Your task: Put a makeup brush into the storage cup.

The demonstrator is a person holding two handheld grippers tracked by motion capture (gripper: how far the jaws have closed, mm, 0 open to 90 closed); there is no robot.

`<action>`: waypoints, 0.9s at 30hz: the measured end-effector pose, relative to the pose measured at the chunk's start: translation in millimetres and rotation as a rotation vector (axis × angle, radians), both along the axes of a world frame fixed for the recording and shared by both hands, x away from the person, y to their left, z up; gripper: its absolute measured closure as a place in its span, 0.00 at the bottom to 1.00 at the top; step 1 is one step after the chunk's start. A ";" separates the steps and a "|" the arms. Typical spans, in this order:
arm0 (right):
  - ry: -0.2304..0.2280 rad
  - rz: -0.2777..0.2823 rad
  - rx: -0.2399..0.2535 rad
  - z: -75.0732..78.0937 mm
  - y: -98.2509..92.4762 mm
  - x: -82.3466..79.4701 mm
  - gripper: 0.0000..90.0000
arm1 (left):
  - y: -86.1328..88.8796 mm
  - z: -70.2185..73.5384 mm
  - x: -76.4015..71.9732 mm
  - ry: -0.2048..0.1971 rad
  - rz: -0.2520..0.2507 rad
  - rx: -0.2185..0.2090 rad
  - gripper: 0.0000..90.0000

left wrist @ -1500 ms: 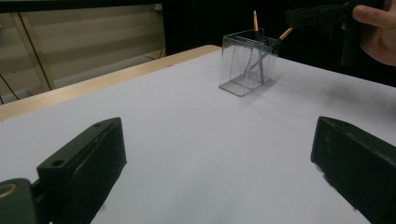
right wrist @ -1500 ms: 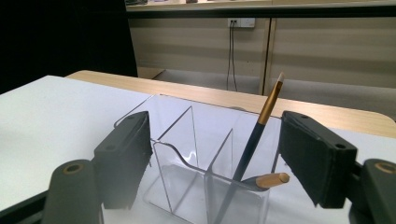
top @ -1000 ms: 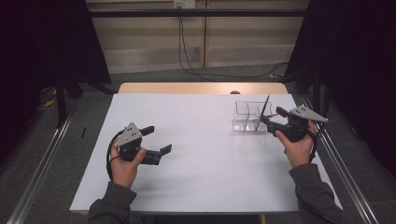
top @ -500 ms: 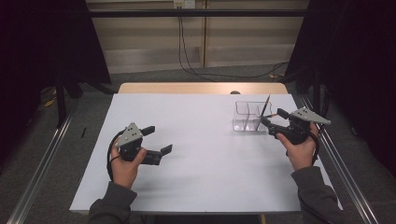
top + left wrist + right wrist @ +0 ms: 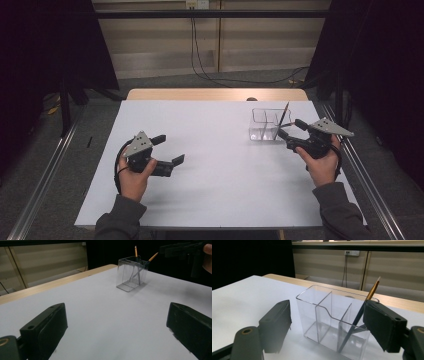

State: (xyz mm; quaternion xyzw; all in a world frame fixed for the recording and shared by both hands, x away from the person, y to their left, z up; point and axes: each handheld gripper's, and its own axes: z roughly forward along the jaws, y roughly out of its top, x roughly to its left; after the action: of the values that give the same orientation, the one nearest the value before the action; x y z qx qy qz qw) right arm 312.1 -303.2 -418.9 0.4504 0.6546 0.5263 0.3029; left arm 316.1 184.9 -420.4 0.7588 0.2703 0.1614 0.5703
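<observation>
A clear plastic box with several compartments stands at the far right of the white table. A thin brush with a gold ferrule leans in its right-hand compartment. In the left gripper view two orange ends stick up above the box. My right gripper hovers just right of the box, open, its jaws framing the box without touching it. My left gripper rests low at the table's left, open with nothing between its jaws.
A wooden strip runs along the table's far edge. Metal rails flank the table on the floor, and black curtains hang at both sides. Cables trail down the back wall.
The right gripper has drifted a touch beside the box. The left hand, the box and the brush have stayed put.
</observation>
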 end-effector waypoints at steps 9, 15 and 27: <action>-0.002 0.025 -0.019 0.4 -0.7 -5.3 0.24 | 1.2 0.0 0.3 -0.004 -0.004 0.005 0.03; 0.005 0.028 -0.025 -0.9 -1.7 -9.2 0.24 | 1.1 0.5 0.0 -0.002 0.000 0.004 0.03; -0.002 0.051 -0.024 2.6 -0.5 -18.9 0.23 | 1.6 0.3 0.3 -0.003 -0.001 0.008 0.03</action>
State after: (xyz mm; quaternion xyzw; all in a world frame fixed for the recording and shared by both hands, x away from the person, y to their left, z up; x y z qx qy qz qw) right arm 293.2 -303.7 -416.3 0.4293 0.6719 0.5264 0.2953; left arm 316.4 186.6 -420.0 0.7608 0.2687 0.1632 0.5678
